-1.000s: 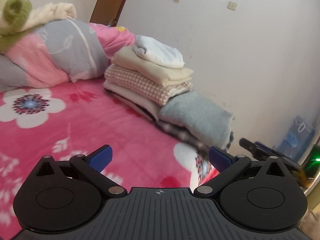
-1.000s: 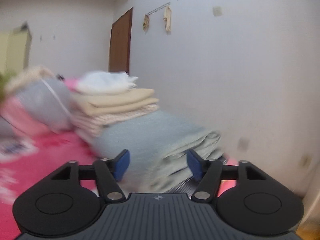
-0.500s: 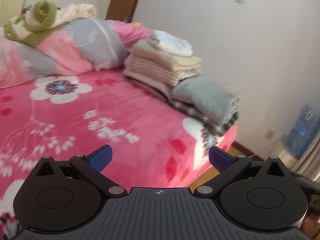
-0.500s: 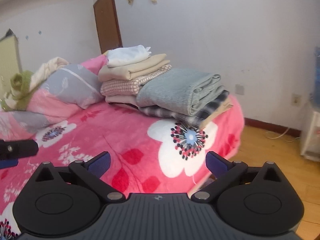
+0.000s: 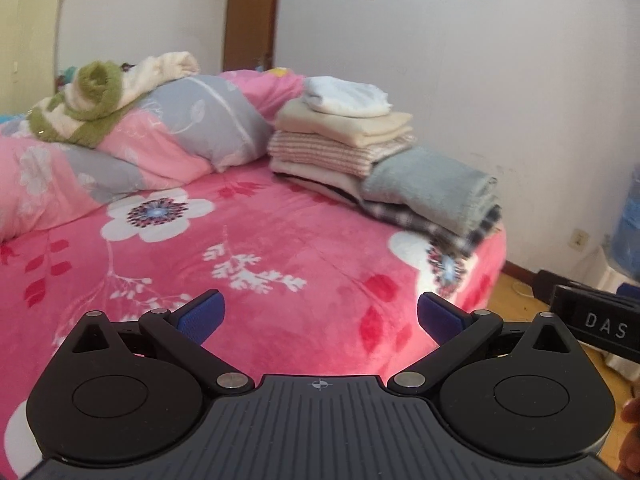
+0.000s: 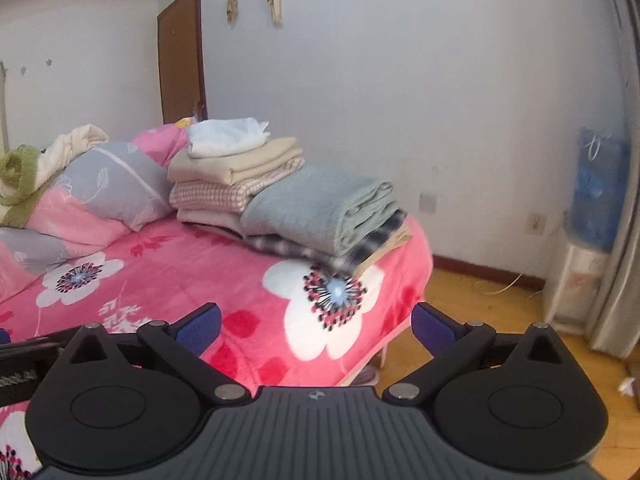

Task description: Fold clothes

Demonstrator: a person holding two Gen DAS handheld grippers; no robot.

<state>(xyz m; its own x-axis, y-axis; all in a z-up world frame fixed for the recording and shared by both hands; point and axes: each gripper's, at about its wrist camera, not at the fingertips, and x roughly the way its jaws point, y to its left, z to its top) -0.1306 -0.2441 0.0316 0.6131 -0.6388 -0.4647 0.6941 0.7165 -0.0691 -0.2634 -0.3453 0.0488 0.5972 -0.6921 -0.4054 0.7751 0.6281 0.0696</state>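
Above the near edge of the bed [image 5: 280,264], the left gripper [image 5: 320,316] and right gripper [image 6: 314,326] both hang with jaws spread wide and nothing between them, the right one's jaws having just opened. Well beyond them, the stack of folded clothes [image 6: 256,188] sits at the bed's far corner by the wall, beside a pillow [image 5: 208,128]

Plaid garment [image 6: 360,249] at bed [image 6: 224,280] corner blurred, mostly hidden under grey folded blanket [image 6: 320,208]. Quilt [image 5: 60,168] cut by left edge. Blue bag [image 5: 630,224] cut by right edge.
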